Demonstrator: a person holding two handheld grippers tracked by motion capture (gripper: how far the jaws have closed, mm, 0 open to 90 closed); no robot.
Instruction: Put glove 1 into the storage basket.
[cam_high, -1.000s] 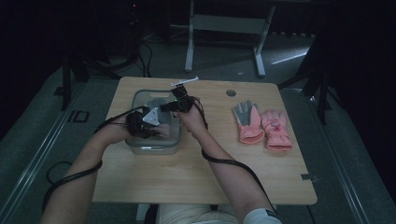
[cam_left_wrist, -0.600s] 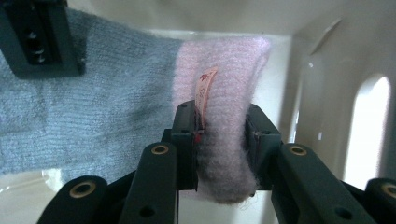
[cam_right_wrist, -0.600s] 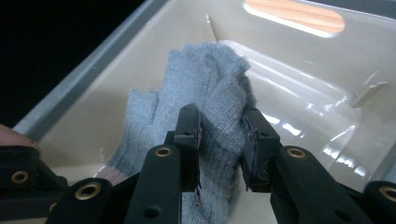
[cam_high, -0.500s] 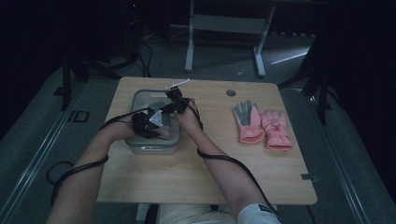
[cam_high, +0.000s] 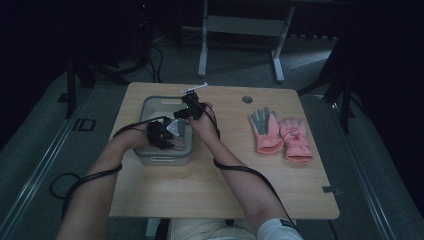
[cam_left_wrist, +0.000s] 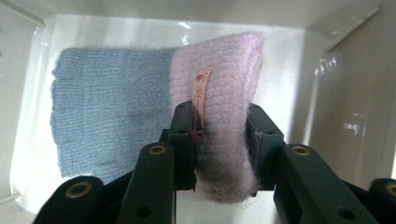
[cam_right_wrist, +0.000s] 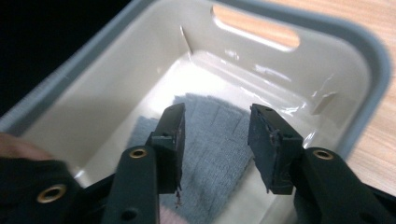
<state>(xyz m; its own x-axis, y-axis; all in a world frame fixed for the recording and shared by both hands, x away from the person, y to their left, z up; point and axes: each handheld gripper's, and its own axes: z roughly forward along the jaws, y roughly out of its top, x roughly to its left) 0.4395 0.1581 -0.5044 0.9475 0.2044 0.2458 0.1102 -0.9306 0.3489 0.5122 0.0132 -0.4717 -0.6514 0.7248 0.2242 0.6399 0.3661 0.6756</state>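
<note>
Nearest to us in the left gripper view, the left gripper (cam_left_wrist: 219, 140) has its two jaws pressed on a folded pink glove (cam_left_wrist: 224, 98) with a small tag on it — the pads sit on either side of the knit, and they have just been easing apart a little with the glove between them. Under and beside it a blue glove (cam_left_wrist: 107, 112) lies flat on the floor of the basin (cam_left_wrist: 322, 84), a pale tub with a grey rim. In the right gripper view, the right gripper (cam_right_wrist: 215, 140) hangs over the same basin with its jaws apart and nothing between the pads; they have just been opening. Past them we see the blue glove on the bottom, its near end cut off by the jaws. From the high view the hands and grippers cover most of the basin's inside — we cannot make out the gloves there. Farther right on the table (cam_high: 210, 180), well apart from the basin, a pair of pink gloves (cam_high: 280, 132) lies side by side
</note>
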